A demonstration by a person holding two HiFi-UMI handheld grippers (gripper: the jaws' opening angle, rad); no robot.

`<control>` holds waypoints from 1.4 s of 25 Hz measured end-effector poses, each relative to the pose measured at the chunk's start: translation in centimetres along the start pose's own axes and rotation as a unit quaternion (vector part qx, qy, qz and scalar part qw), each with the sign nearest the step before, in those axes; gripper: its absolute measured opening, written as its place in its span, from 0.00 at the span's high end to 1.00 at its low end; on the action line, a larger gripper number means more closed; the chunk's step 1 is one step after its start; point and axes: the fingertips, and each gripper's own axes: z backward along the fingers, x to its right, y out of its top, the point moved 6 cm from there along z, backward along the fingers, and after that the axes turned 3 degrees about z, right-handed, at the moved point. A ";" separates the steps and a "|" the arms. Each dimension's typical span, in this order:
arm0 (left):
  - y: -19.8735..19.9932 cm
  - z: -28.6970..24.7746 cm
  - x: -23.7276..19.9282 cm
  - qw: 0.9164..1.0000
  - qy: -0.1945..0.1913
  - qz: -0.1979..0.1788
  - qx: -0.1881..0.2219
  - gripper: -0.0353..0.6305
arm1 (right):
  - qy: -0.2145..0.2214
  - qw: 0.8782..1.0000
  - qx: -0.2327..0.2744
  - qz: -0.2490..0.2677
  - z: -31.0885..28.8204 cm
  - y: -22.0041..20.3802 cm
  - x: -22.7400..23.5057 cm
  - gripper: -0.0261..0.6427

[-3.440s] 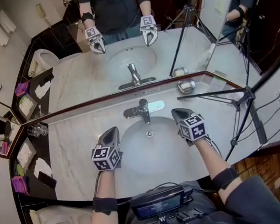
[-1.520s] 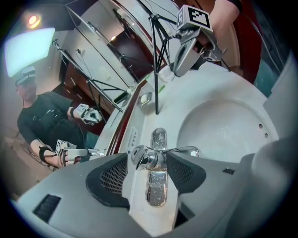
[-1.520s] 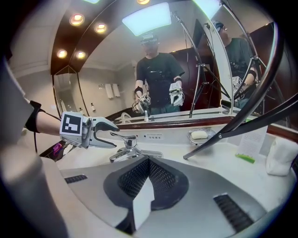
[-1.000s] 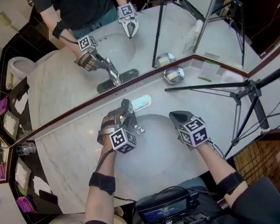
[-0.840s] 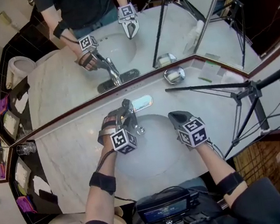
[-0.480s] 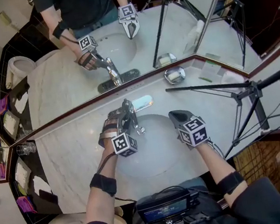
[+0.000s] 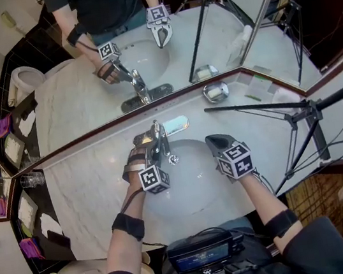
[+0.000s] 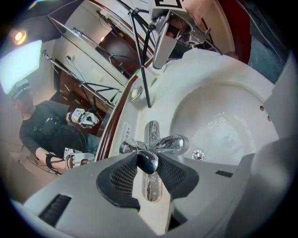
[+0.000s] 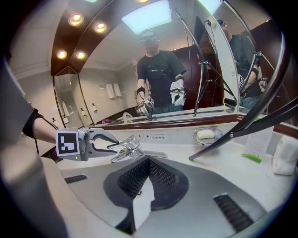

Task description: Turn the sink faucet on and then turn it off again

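Lighting: bright, even, from overhead.
Sources: rectangular white ceiling panel (image 9: 149, 14); round warm recessed spotlights (image 9: 77, 19).
Shadows: faint and soft-edged on the pale marble counter (image 7: 94, 177).
Glare: sharp highlights on the chrome sink faucet (image 8: 172, 144); wet sparkle in the white oval basin (image 8: 223, 125).
Distortion: strong fisheye in both gripper views, with black vignetted corners and bowed straight edges; milder in the head view.
Focus: closest foreground soft in the gripper views; head view reasonably sharp.

The faucet (image 7: 158, 139) is shiny chrome, the sink (image 7: 196, 190) white, the counter (image 7: 83, 192) pale grey-veined marble. The left gripper (image 8: 148, 163) and right gripper (image 9: 148, 160) are grey with black mesh-patterned lining.
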 end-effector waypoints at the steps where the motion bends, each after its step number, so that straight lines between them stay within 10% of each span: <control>1: 0.0 0.0 0.0 1.000 0.001 -0.003 -0.001 0.77 | 0.000 1.000 0.000 0.000 0.0 0.0 0.0 0.93; 17: 0.2 3.4 0.6 0.999 -0.020 0.034 -0.006 0.74 | 0.015 1.000 0.006 0.013 0.3 0.2 -1.1 0.93; 24: -0.1 8.5 -1.0 0.992 0.030 0.119 0.028 0.95 | 0.028 0.999 0.012 0.030 0.5 1.2 -3.2 0.93; 35: -1.5 15.5 -1.6 0.921 0.039 0.371 0.116 0.95 | 0.036 0.998 0.022 0.056 1.4 2.3 -5.0 0.93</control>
